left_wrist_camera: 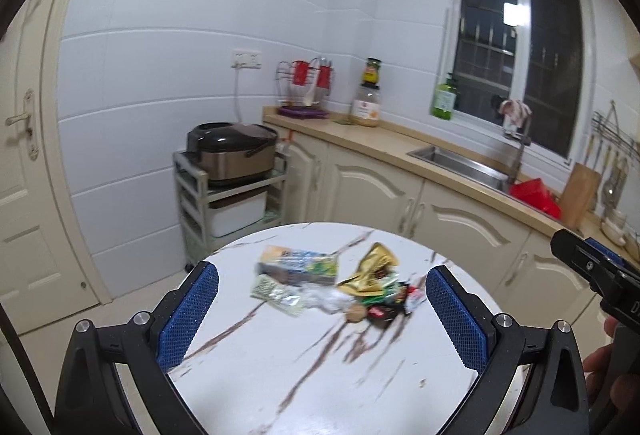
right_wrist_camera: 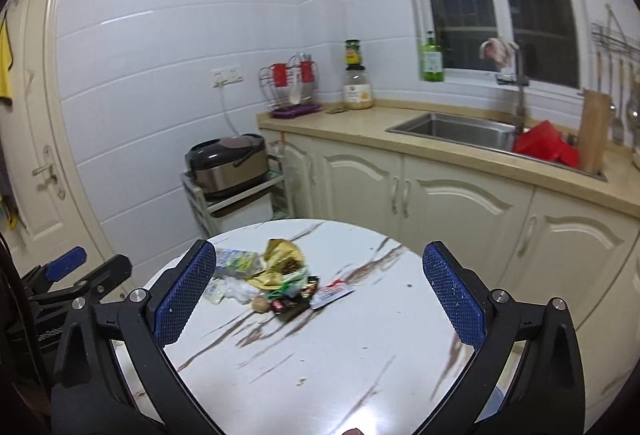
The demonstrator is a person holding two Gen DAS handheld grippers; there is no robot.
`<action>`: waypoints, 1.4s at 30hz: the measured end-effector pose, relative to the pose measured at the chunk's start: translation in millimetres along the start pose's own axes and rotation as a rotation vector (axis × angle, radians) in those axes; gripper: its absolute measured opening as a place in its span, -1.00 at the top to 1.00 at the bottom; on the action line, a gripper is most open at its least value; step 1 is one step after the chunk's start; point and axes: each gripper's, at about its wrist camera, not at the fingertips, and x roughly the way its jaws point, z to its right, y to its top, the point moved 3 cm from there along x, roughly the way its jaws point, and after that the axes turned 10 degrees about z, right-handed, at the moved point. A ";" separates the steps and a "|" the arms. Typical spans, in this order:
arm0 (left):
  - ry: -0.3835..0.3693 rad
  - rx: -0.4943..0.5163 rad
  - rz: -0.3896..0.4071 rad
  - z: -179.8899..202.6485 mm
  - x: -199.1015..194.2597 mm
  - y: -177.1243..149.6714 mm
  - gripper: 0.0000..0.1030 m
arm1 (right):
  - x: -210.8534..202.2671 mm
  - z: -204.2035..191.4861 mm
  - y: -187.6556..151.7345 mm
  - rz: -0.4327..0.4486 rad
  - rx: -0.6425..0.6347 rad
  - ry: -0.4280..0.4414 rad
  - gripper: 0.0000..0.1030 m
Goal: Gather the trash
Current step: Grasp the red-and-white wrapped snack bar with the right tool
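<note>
**Both grippers wide, trash heap dead ahead**

We take the round marble table (left_wrist_camera: 280,375) as our landmark. The trash pile (left_wrist_camera: 332,285) lies near its middle, stretched crosswise from the blue-green packet (left_wrist_camera: 296,265) past the gold wrapper (left_wrist_camera: 372,269) to a white-and-red sachet (right_wrist_camera: 332,293) at its right end. Our left gripper (left_wrist_camera: 322,319) has its jaws spread wide, nothing between them. Our right gripper (right_wrist_camera: 320,299) is likewise spread and empty. Both hover over the table's near edge. We judge the right nearer the sachet, the left nearer the packet.
</note>
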 end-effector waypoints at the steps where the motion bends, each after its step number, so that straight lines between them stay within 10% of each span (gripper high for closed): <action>1: 0.008 -0.003 -0.004 -2.8 -1.7 -2.3 -0.99 | 2.8 -4.3 -1.7 -0.006 -0.004 0.009 -1.00; 12: 0.049 -0.031 -0.135 -11.3 52.1 -9.7 -0.99 | 53.3 2.1 -43.2 -0.169 -0.040 -0.042 -1.00; 26: 0.094 0.026 -0.343 -32.8 202.8 -30.2 -0.99 | 165.9 32.6 -136.9 -0.482 -0.071 -0.064 -1.00; 36: 0.107 0.054 -0.435 -49.2 308.8 -34.2 -0.99 | 225.8 32.2 -160.9 -0.541 -0.122 -0.029 -1.00; 42: 0.078 0.022 -0.464 -57.9 350.7 -37.6 -0.89 | 238.2 26.1 -156.1 -0.523 -0.147 0.049 -0.53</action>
